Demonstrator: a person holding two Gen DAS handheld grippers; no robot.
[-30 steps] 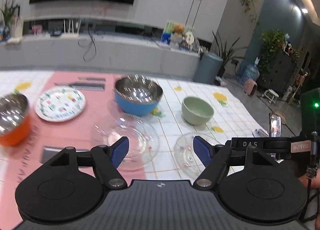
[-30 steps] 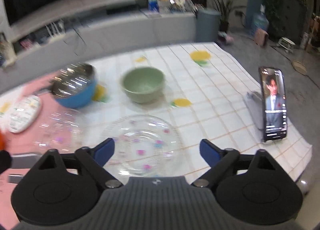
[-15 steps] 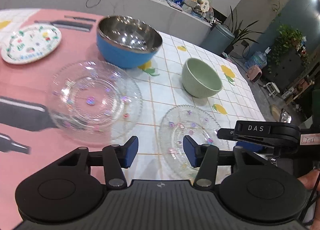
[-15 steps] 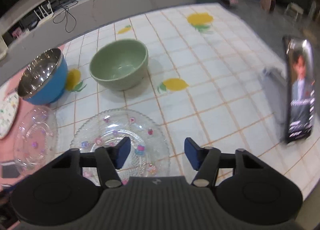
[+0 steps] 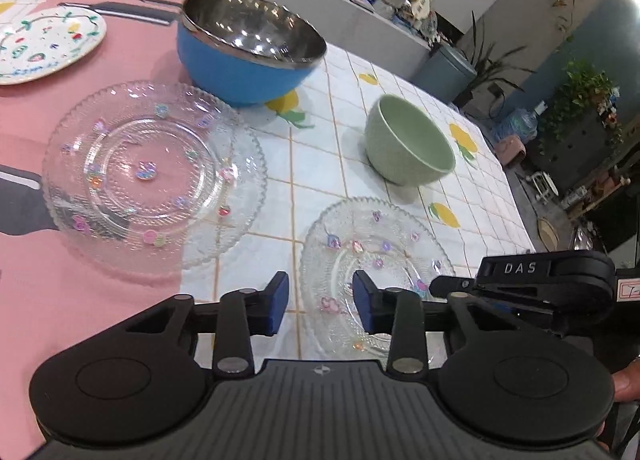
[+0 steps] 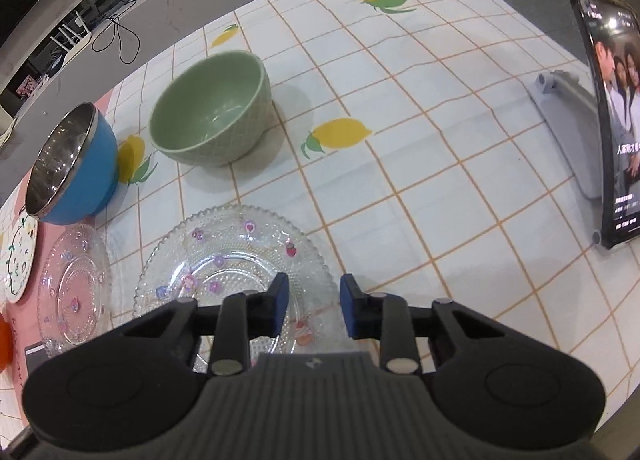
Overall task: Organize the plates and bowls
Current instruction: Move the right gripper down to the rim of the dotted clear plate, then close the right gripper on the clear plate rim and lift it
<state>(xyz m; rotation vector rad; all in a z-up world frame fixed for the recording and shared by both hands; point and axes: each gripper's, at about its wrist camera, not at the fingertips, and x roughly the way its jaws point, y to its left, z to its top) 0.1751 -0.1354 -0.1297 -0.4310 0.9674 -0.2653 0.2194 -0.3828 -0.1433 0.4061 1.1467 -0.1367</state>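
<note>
Left claw [image 5: 318, 302]: fingers parted by a narrow gap, nothing between the blue pads [image 5: 278, 300], angled downward. Right claw [image 6: 311, 304]: same partly closed posture, pads [image 6: 279, 302] apart, gripping nothing, angled downward.

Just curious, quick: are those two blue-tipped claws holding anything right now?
Left gripper: open, holding nothing, at the near edge of the small glass plate.
Right gripper: open, holding nothing, its fingers either side of that plate's rim.
</note>
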